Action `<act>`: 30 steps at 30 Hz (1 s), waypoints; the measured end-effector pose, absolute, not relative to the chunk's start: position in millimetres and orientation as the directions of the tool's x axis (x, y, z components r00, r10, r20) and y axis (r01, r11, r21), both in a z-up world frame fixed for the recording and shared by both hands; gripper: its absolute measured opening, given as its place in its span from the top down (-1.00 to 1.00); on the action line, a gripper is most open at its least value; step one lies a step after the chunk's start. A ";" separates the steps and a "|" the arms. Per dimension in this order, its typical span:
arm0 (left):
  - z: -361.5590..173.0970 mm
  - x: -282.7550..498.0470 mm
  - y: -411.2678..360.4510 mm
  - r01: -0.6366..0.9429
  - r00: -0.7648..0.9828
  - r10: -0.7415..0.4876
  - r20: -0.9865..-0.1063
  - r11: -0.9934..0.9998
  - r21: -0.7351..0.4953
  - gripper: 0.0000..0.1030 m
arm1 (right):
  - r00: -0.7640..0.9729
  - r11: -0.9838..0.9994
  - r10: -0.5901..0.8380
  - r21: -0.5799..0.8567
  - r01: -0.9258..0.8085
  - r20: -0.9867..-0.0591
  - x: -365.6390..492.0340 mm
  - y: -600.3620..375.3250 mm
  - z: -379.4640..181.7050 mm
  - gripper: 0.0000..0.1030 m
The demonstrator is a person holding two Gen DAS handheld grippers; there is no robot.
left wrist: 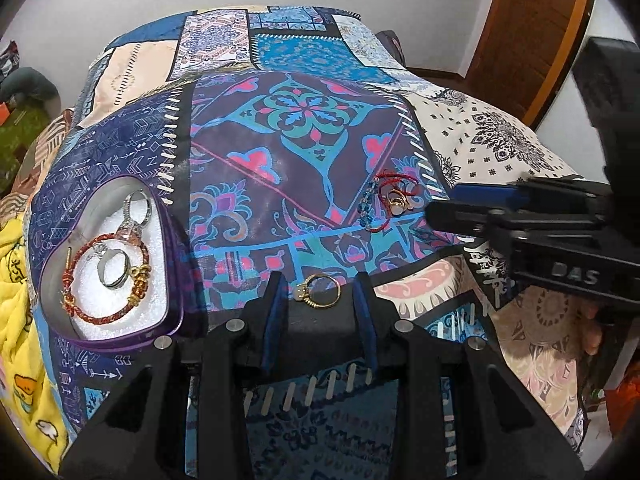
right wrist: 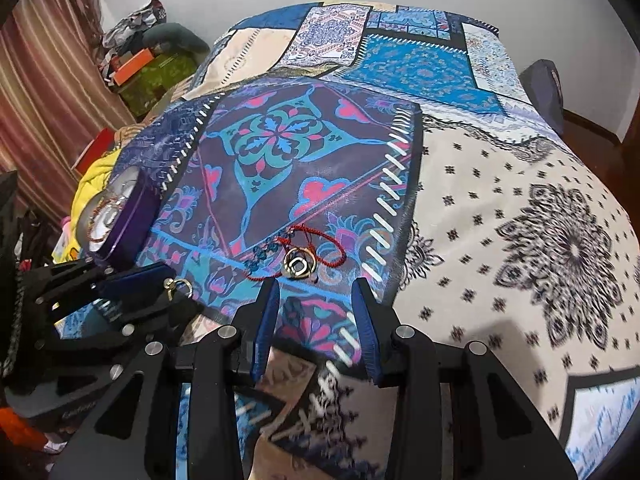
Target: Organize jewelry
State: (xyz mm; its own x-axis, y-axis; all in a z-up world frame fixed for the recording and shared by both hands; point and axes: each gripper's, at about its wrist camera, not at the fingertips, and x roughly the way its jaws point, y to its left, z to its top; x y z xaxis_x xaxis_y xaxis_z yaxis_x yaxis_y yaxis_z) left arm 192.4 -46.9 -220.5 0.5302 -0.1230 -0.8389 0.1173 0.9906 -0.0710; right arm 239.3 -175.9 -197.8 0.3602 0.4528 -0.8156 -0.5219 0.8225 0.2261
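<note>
A patchwork bedspread (left wrist: 304, 128) covers the bed, with a yellow blanket (left wrist: 18, 264) bunched at its left edge, a wooden door (left wrist: 532, 36) beyond its far right corner, and a striped curtain (right wrist: 44, 76) and orange box (right wrist: 134, 65) off its far left side.

The bedspread (left wrist: 304, 152) is matt printed cloth in patchwork patterns. The heart-shaped box (left wrist: 172, 240) has glossy purple walls and a white, grainy foam lining. The gold ring (left wrist: 318, 291) is shiny polished metal. The bracelet (left wrist: 104, 280) in the box is braided red cord. The left gripper (left wrist: 319, 300) is matt black plastic with blue pads (left wrist: 274, 312). The door (left wrist: 532, 32) is brown wood.
</note>
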 end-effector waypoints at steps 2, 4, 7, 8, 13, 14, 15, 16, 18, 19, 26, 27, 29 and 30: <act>-221.4 193.0 -47.7 0.127 0.529 -0.135 -0.838 0.989 -0.079 0.34 | 0.356 0.819 0.449 0.218 -0.531 -0.819 239.6 -172.2 -199.3 0.34; -222.2 193.9 -48.7 0.132 0.531 -0.138 -0.836 0.988 -0.079 0.35 | 0.358 0.809 0.452 0.206 -0.551 -0.817 238.6 -167.4 -198.0 0.34; -223.5 193.7 -50.5 0.142 0.533 -0.141 -0.834 0.987 -0.076 0.35 | 0.360 0.794 0.454 0.187 -0.578 -0.815 235.0 -160.4 -196.6 0.34; -223.8 193.4 -51.1 0.146 0.534 -0.144 -0.833 0.986 -0.076 0.35 | 0.362 0.794 0.448 0.178 -0.581 -0.817 234.7 -158.4 -197.0 0.35; -224.7 192.8 -50.2 0.151 0.537 -0.156 -0.829 0.985 -0.088 0.50 | 0.359 0.808 0.415 0.157 -0.568 -0.836 242.8 -152.3 -205.2 0.46; -224.9 192.9 -49.4 0.149 0.536 -0.160 -0.829 0.984 -0.094 0.53 | 0.363 0.811 0.412 0.154 -0.565 -0.836 243.8 -152.3 -205.2 0.52; -225.0 193.0 -48.5 0.149 0.536 -0.165 -0.828 0.984 -0.100 0.52 | 0.368 0.815 0.407 0.150 -0.560 -0.836 244.6 -152.7 -205.0 0.56; -224.9 193.0 -47.3 0.148 0.536 -0.173 -0.827 0.983 -0.109 0.53 | 0.373 0.818 0.402 0.146 -0.556 -0.836 245.0 -153.2 -205.3 0.65; -224.5 192.8 -46.1 0.148 0.537 -0.177 -0.825 0.982 -0.115 0.53 | 0.375 0.819 0.404 0.148 -0.554 -0.834 244.4 -154.3 -204.8 0.66; -224.3 192.6 -46.2 0.149 0.538 -0.177 -0.824 0.982 -0.114 0.53 | 0.375 0.819 0.405 0.148 -0.555 -0.833 243.8 -154.5 -204.4 0.84; -220.5 187.5 -44.0 0.154 0.541 -0.192 -0.819 0.980 -0.128 0.53 | 0.380 0.820 0.409 0.150 -0.552 -0.830 238.0 -156.5 -199.3 0.84; -219.9 186.4 -43.6 0.152 0.542 -0.190 -0.819 0.980 -0.127 0.53 | 0.384 0.821 0.408 0.148 -0.552 -0.828 235.9 -158.4 -197.6 0.84; -216.4 183.2 -41.6 0.147 0.549 -0.186 -0.815 0.981 -0.125 0.53 | 0.389 0.822 0.409 0.149 -0.549 -0.825 233.5 -160.1 -194.9 0.84; -214.8 182.1 -41.2 0.146 0.552 -0.186 -0.813 0.981 -0.125 0.53 | 0.392 0.822 0.410 0.148 -0.549 -0.824 231.6 -161.7 -193.5 0.84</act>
State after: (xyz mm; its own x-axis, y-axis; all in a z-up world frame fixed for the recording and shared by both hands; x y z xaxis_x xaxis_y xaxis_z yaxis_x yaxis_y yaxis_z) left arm 182.1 -41.2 -214.8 0.5517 -0.1858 -0.8130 0.1462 0.9813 -0.1251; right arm 231.6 -161.7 -193.5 0.3915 0.4103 -0.8236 -0.5494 0.8223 0.1485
